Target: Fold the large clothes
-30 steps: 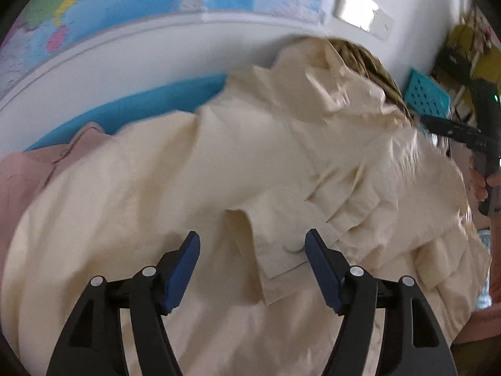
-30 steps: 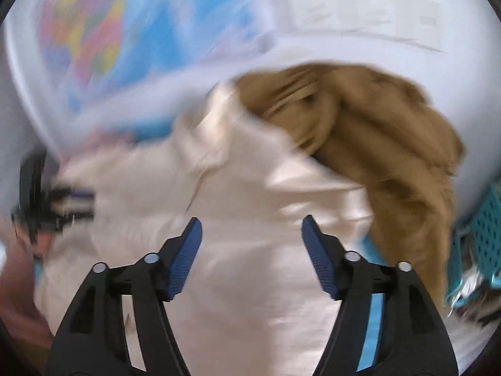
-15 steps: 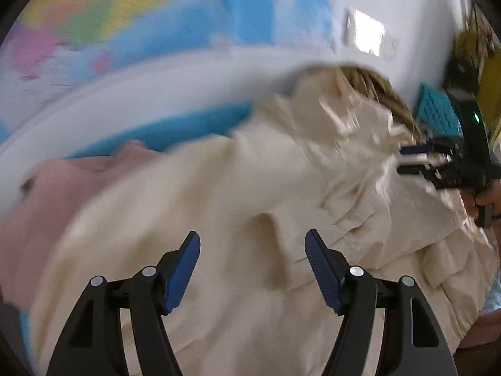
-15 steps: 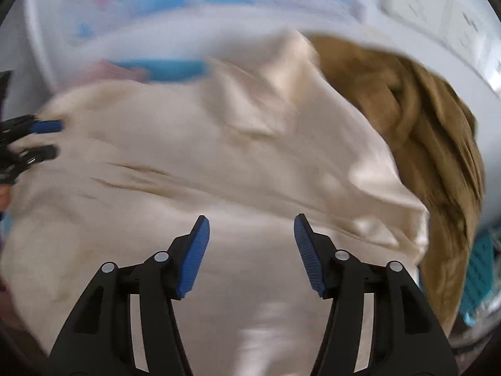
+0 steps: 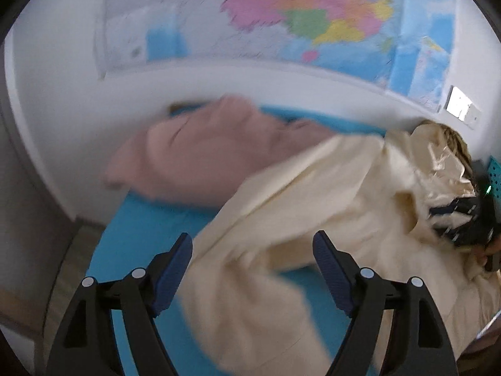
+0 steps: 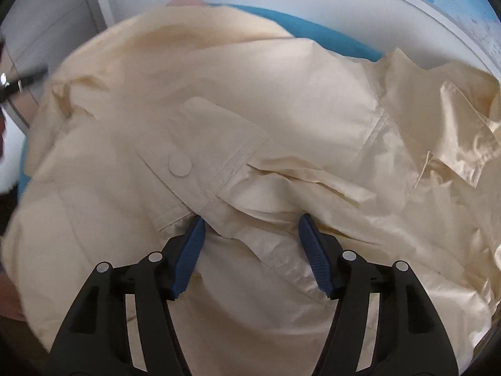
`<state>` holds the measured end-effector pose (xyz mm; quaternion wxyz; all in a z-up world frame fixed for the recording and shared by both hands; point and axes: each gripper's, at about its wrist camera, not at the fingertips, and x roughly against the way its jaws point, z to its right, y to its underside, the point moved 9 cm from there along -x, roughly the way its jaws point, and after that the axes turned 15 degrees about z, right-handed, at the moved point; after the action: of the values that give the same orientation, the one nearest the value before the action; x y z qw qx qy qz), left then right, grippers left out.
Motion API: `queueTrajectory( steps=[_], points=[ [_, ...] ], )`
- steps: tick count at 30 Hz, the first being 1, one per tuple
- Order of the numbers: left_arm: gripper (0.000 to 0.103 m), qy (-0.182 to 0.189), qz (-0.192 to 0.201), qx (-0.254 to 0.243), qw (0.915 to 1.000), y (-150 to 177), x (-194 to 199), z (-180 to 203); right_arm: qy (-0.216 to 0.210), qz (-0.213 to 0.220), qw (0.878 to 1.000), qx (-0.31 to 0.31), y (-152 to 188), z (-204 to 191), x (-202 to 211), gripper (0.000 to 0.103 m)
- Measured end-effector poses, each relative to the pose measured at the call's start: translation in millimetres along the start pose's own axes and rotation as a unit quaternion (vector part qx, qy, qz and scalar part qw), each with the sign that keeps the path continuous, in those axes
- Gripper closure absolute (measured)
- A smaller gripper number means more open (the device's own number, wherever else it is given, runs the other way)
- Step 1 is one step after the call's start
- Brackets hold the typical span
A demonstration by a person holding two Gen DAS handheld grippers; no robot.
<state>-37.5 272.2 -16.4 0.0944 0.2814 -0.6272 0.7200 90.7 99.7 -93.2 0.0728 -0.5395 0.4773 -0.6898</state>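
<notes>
A large cream shirt (image 5: 313, 194) lies crumpled across the blue table top (image 5: 141, 235). My left gripper (image 5: 252, 247) hovers over the shirt's left edge, its jaws opening, with cloth below them but nothing pinched. In the right wrist view the cream shirt (image 6: 250, 125) fills the picture, with a buttoned cuff (image 6: 194, 156) and the collar (image 6: 438, 119) showing. My right gripper (image 6: 252, 232) is open just above a fold beside the cuff. The right gripper (image 5: 454, 216) also shows at the right edge of the left wrist view, over the shirt.
A pink garment (image 5: 203, 156) lies bunched on the table behind the shirt's left side. A brown garment (image 5: 460, 144) peeks out behind the collar. A wall map (image 5: 281, 22) hangs behind the table. A teal basket (image 5: 494, 175) sits at the far right.
My left gripper has swung left, from the shirt's middle to its left edge, so pink garment and blue table now show. My right gripper has dropped closer to the shirt near the cuff.
</notes>
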Motion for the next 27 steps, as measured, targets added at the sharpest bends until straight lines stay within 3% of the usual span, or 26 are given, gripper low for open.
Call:
queueTrajectory(
  steps=[7, 9, 10, 14, 19, 22, 25, 26, 27],
  points=[
    [0.029, 0.01, -0.047, 0.02, 0.9987, 43.8, -5.5, -26.1, -0.036, 0.046, 0.998, -0.008, -19.6, -16.1, 35.1, 0.041],
    [0.055, 0.034, -0.052, 0.03, 0.9976, 48.4, -9.6, -23.8, -0.085, 0.061, 0.994, -0.007, -29.2, -38.8, 45.0, 0.039],
    [0.057, 0.039, -0.051, 0.032, 0.9974, 48.8, -8.6, -24.1, -0.11, 0.066, 0.992, -0.004, -32.7, -55.4, 48.7, 0.038],
    [0.082, 0.049, -0.035, 0.027, 0.9978, 39.9, -2.1, -18.0, -0.188, 0.076, 0.977, 0.061, -44.1, -136.2, 38.6, 0.03],
    [0.091, 0.077, -0.031, 0.039, 0.9958, 26.9, 7.1, -3.9, -0.264, 0.059, 0.956, 0.116, -29.4, -238.7, 17.7, 0.025],
    [0.092, 0.095, -0.028, 0.029, 0.9947, 17.1, 15.0, 7.1, -0.263, 0.079, 0.948, 0.159, -22.7, -274.1, 8.0, 0.023],
    [0.092, 0.108, -0.026, 0.012, 0.9937, 10.4, 18.5, 17.2, -0.159, 0.111, 0.956, 0.221, -22.4, -281.3, -9.3, 0.024],
    [0.092, 0.111, -0.026, 0.005, 0.9935, 9.6, 18.6, 19.9, -0.112, 0.104, 0.957, 0.247, -18.7, -278.8, -20.3, 0.037],
    [0.092, 0.113, -0.03, 0.001, 0.9931, 9.0, 17.3, 23.2, -0.096, 0.103, 0.957, 0.253, -17.7, -276.7, -25.0, 0.061]
  ],
)
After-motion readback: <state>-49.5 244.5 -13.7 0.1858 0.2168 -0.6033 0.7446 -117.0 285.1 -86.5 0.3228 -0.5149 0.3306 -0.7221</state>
